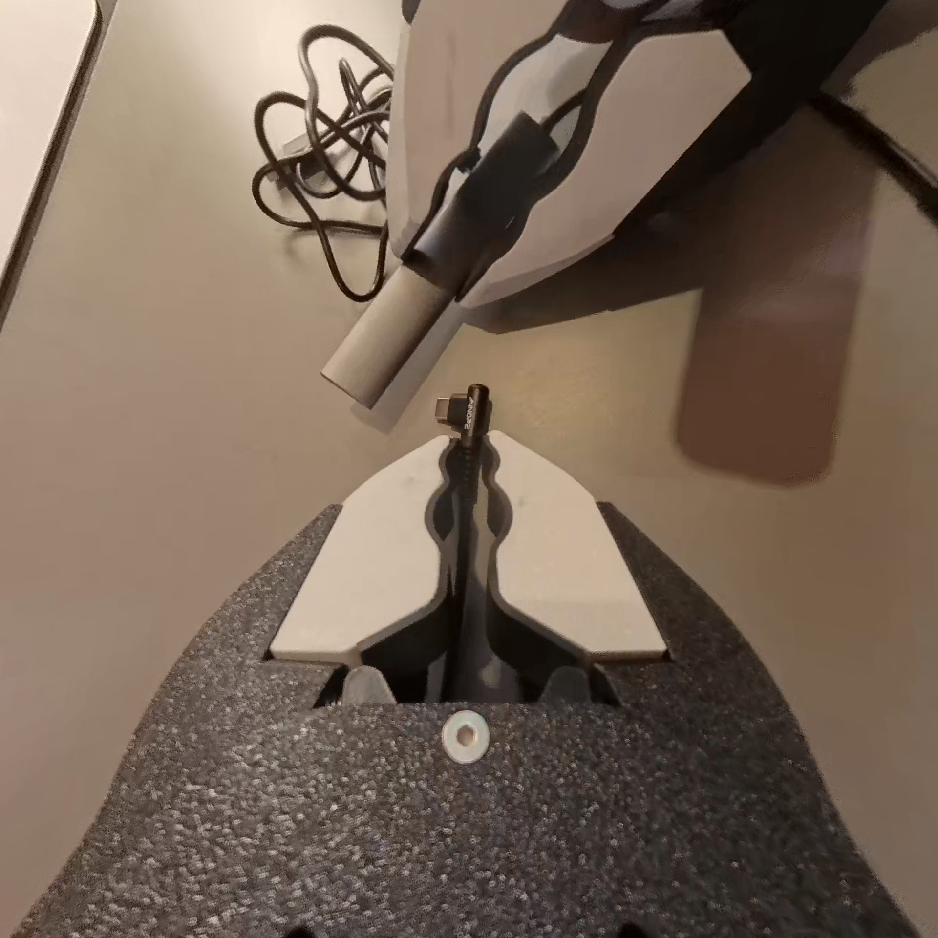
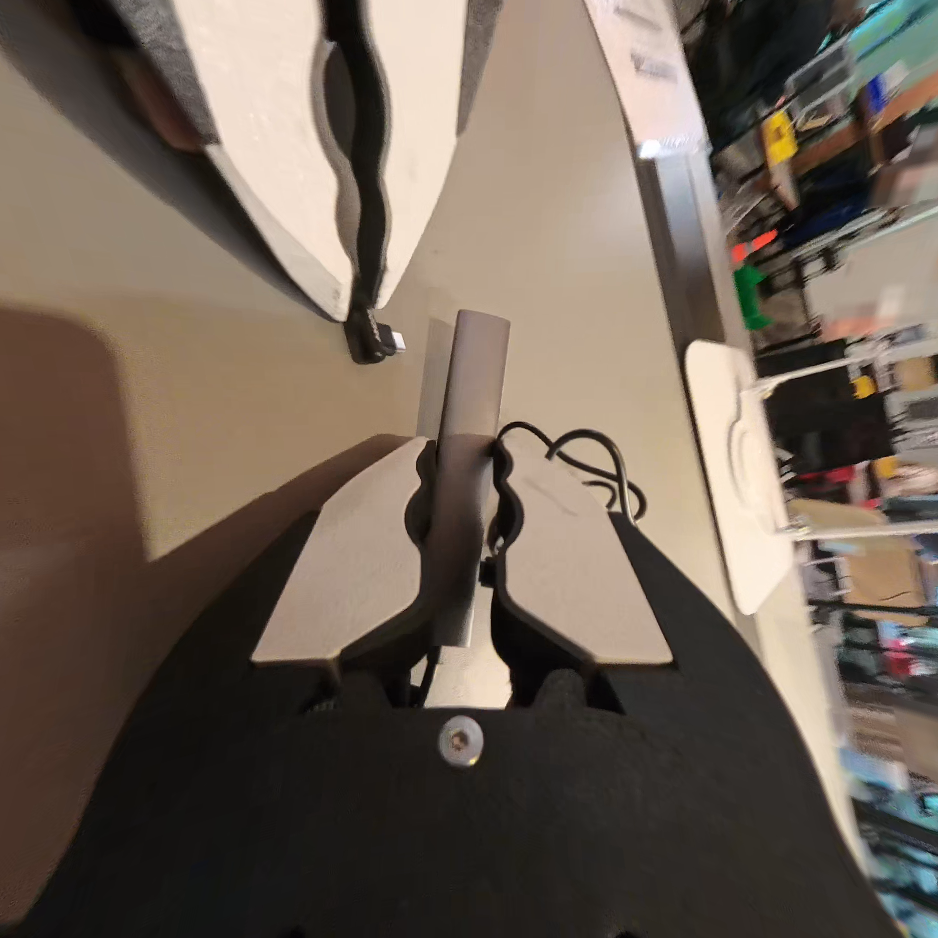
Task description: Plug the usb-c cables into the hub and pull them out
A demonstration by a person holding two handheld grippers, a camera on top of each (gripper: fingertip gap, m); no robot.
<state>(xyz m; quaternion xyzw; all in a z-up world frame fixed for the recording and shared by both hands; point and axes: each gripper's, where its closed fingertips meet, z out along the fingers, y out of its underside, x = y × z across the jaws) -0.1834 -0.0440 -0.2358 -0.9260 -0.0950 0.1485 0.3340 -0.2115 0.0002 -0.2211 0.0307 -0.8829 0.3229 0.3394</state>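
Observation:
My left gripper [image 1: 469, 439] is shut on a black USB-C cable with a right-angle plug [image 1: 464, 413]; the metal tip points left, just short of the hub. The grey bar-shaped hub [image 1: 383, 345] is held above the table by my right gripper [image 1: 446, 284], which comes in from the upper right. In the right wrist view my right gripper [image 2: 464, 446] is shut on the hub [image 2: 472, 375], which sticks out forward. The plug [image 2: 378, 340] hangs from my left gripper [image 2: 368, 304] a short gap left of the hub's end.
A tangled black cable [image 1: 325, 162] lies on the beige table [image 1: 152, 457] behind the hub; it also shows in the right wrist view [image 2: 594, 462]. A white tray [image 2: 736, 472] sits near the table's far edge. Cluttered shelves lie beyond.

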